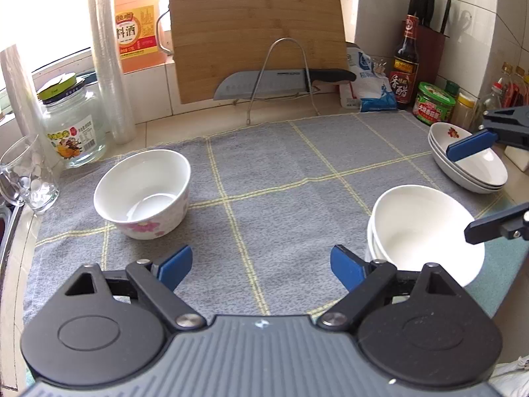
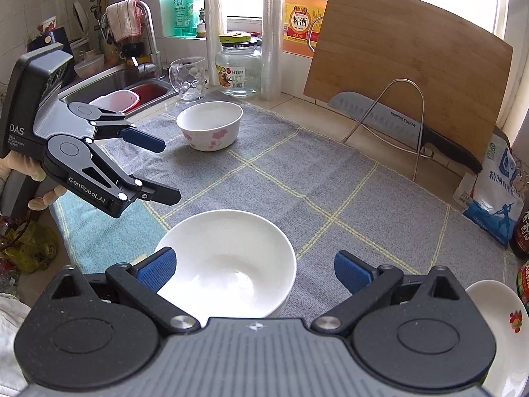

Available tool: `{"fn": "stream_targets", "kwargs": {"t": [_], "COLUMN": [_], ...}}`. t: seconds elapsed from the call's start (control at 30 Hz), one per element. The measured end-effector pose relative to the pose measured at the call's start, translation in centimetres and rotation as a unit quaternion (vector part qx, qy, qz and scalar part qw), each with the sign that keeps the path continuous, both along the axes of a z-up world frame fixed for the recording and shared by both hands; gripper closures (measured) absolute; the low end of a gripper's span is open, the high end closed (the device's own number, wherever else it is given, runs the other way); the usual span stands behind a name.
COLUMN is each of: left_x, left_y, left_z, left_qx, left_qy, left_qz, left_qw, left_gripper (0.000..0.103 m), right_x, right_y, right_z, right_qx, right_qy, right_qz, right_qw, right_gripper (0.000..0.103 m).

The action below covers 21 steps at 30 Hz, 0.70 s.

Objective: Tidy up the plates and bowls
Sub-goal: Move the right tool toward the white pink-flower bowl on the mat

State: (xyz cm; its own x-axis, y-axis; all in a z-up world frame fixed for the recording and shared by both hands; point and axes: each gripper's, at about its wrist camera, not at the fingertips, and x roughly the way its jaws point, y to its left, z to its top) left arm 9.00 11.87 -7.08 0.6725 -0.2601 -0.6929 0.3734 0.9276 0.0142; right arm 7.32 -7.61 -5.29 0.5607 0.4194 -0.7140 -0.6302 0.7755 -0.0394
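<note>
Bowls upright on the grey cloth, mouths up

Stacked white bowls [image 2: 228, 264] sit near the front edge, floral bowl [image 1: 142, 193] far left; left gripper [image 1: 261, 266] and right gripper [image 2: 254, 269] jaws spread, empty; kitchen surface [image 1: 158, 129] by a window.

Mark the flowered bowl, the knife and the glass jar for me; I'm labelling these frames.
flowered bowl [image 1: 142, 195]: left wrist view, inside wall.
knife [image 1: 261, 82]: left wrist view, middle of the blade.
glass jar [image 2: 238, 66]: right wrist view, front of its body.

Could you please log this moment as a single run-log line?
left tongs: open, empty | right tongs: open, over stacked white bowls | flowered bowl: alone on mat | plates: stacked
</note>
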Motion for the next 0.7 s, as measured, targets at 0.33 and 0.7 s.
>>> {"fn": "stream_targets", "kwargs": {"t": [0.33,0.7], "left_x": [3.0,5.4], "left_y": [4.4,6.0], "left_z": [-2.4,-3.7], "left_qx": [0.043,0.057], "left_qy": [-0.009,-0.051], "left_qz": [0.068,0.054], "left_qw": [0.9967,0.9956], "left_gripper": [0.010,0.010], "right_x": [3.7,8.1], "right_y": [6.0,13.5], "right_z": [1.3,1.4], "right_qx": [-0.023,-0.048], "right_qy": [-0.002,-0.005], "right_qz": [0.019,0.051], "right_qw": [1.000,0.998], "right_gripper": [0.000,0.000]}}
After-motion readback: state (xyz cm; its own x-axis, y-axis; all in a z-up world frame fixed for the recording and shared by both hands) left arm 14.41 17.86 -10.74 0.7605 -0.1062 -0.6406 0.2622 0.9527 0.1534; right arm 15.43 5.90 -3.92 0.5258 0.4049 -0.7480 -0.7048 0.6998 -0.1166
